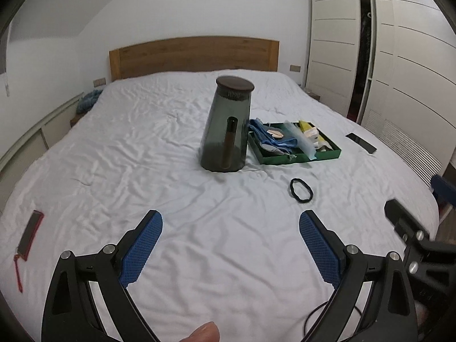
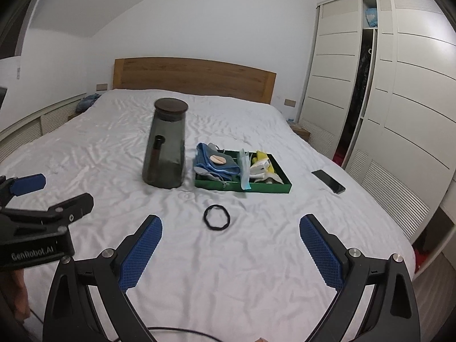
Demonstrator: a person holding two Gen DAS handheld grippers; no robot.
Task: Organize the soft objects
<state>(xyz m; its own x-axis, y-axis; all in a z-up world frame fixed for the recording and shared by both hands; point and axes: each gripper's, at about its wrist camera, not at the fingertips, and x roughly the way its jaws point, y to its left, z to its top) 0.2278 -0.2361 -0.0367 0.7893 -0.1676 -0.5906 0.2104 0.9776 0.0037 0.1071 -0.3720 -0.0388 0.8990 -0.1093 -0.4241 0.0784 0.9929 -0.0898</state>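
Trouble could come if I pinch the soft sheet with the thin black hair band (image 2: 216,217), which lies flat on the bed (image 2: 256,270) near the green tray (image 2: 265,190), both my claws (image 2: 230,249) wide open, holding nothing.

Big bed (image 2: 228,256) with a wrinkly white sheet. Mid-bed there's a dark jug (image 2: 166,145) right beside a green tray (image 2: 242,186), a hair tie (image 2: 217,217) toward the foot, a phone (image 2: 328,181) near the right edge, and a red-cased gadget (image 1: 30,233) by the left edge.
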